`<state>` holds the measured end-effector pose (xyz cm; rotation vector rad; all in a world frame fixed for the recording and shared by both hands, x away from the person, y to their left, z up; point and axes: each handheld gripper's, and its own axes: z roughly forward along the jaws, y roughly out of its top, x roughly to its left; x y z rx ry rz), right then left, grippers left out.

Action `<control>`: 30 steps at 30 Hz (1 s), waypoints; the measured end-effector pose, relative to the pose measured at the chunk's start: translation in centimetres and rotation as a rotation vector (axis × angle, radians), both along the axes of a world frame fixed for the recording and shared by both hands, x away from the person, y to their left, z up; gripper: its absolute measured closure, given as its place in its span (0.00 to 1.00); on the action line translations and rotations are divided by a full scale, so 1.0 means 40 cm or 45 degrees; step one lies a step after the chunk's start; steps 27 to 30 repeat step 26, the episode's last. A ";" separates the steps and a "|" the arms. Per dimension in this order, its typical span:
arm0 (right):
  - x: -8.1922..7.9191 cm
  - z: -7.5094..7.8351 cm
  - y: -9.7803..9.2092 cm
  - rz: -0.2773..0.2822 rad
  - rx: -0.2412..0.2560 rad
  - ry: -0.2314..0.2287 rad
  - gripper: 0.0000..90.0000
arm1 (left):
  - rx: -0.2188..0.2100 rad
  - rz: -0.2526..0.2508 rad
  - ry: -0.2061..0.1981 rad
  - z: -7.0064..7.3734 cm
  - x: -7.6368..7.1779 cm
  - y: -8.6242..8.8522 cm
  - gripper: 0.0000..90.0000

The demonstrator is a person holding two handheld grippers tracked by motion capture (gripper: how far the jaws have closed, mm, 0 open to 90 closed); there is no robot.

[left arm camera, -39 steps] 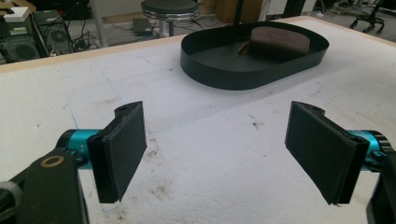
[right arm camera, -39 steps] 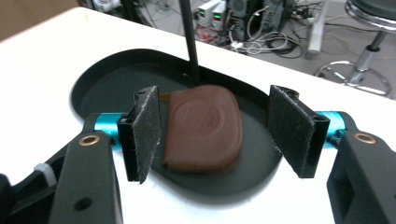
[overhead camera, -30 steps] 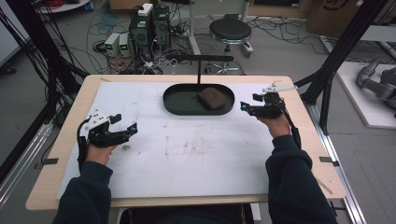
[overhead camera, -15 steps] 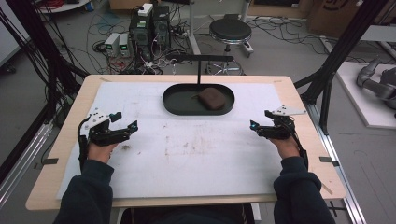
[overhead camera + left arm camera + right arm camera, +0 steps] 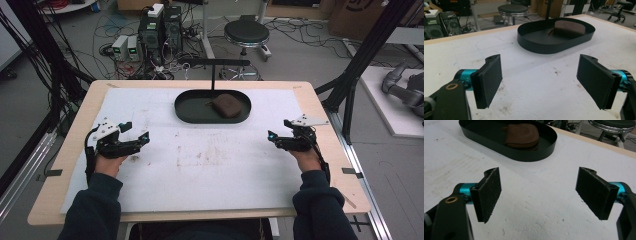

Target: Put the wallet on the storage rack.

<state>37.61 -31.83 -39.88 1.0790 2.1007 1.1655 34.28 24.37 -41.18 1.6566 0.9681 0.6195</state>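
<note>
We wait with both jaws wide, the pouch [image 5: 228, 105] in the tray [image 5: 186, 111] ahead.
It lies crosswise, slightly nearer our right gripper [image 5: 278, 139] than the left gripper [image 5: 140, 138].

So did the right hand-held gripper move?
Yes. The right hand-held gripper pulled back from the black tray toward the table's near right side.

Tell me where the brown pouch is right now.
The brown pouch lies in the right half of the black oval tray at the table's far middle in the high view, apart from both open grippers.
</note>
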 end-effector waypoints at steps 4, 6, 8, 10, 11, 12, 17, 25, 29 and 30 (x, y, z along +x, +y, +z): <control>0.000 -0.002 0.001 -0.001 -0.005 0.012 0.23 | 0.000 0.002 0.001 -0.001 0.000 0.000 0.23; 0.001 -0.003 0.002 0.000 -0.004 0.015 0.23 | 0.003 0.000 0.002 -0.001 0.000 0.000 0.23; 0.000 -0.003 0.002 0.004 -0.012 0.012 0.23 | 0.007 -0.002 0.001 -0.001 0.000 0.000 0.23; 0.000 -0.003 0.002 0.002 -0.015 0.011 0.23 | 0.006 -0.002 0.001 -0.001 0.000 0.000 0.23; 0.000 -0.003 0.003 -0.001 -0.013 0.011 0.23 | 0.005 0.000 0.002 -0.001 0.001 0.000 0.23; 0.000 -0.003 0.002 0.001 -0.016 0.009 0.23 | 0.005 0.001 0.001 -0.001 0.001 0.001 0.23; 0.000 -0.004 0.000 -0.004 -0.017 0.013 0.23 | 0.007 0.006 0.002 -0.003 0.004 0.004 0.23; 0.002 -0.006 -0.014 -0.013 -0.018 0.009 0.23 | 0.012 0.012 0.011 -0.008 0.010 0.005 0.23; 0.002 -0.006 -0.014 -0.013 -0.018 0.009 0.23 | 0.012 0.012 0.011 -0.008 0.010 0.005 0.23; 0.002 -0.006 -0.014 -0.013 -0.018 0.009 0.23 | 0.012 0.012 0.011 -0.008 0.010 0.005 0.23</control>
